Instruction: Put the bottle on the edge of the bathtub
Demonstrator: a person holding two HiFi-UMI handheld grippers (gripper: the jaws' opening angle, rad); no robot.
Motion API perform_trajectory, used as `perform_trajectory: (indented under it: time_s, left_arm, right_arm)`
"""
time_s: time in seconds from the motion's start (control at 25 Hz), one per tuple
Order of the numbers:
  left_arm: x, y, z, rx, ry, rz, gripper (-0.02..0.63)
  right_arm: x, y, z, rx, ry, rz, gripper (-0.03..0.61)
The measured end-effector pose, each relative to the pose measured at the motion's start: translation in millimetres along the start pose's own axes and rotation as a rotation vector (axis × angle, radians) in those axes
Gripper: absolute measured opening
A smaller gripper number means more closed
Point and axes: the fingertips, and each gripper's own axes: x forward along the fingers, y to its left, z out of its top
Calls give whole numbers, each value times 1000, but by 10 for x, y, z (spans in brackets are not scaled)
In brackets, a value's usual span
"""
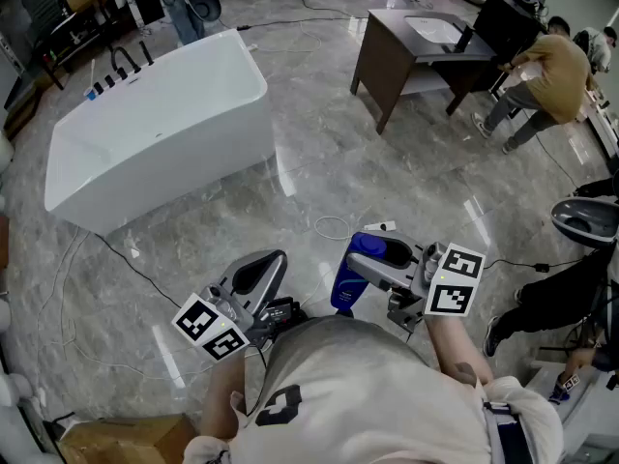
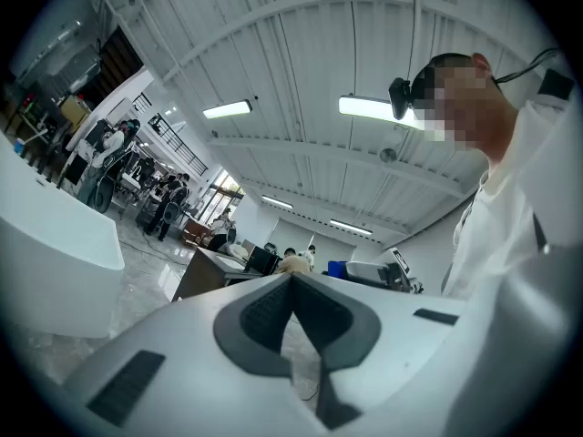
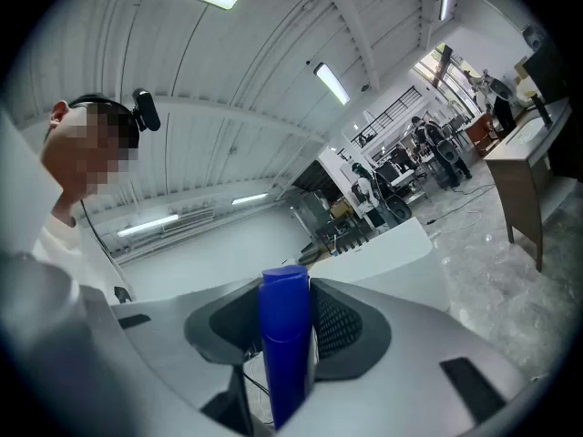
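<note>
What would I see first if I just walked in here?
A bright blue bottle pinched in the right claw, low in the middle of the head view. Farther off, upper left, a big white bathtub stands on the shiny grey floor. The left claw is shut and empty.
</note>
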Motion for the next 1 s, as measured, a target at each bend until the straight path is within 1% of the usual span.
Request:
perform_trajectory:
  time_s: [0.12, 0.36, 0.52, 0.6, 0.72, 0.8, 0.88, 1.0]
  left_arm:
    - [-65, 56, 22, 4, -1, -9, 58]
    - [-331, 121, 44, -2, 5, -39, 58]
    - [-402, 108, 38, -3, 20, -58, 58]
    - [-428, 77, 39, 13, 35, -67, 58]
    - [-375, 61, 84, 56, 60, -75, 58]
    - [-320, 67, 118, 86, 72, -76, 58]
    - [-296, 79, 145, 107, 75, -70, 58]
    - [-268, 115, 148, 105, 79, -61, 58]
  right_arm:
    - [102, 29, -29, -3, 3, -5, 163]
    - [312, 221, -143, -16, -1, -24, 163]
    - [346, 235, -179, 26, -28, -54, 163]
    - [355, 268, -195, 48, -44, -54, 164]
    - [372, 299, -197, 50, -56, -45, 164]
    - [400, 272, -213, 36, -47, -53, 164]
    - [442, 235, -234, -2, -22, -70, 163]
    - [474, 158, -203, -63, 7, -96, 164]
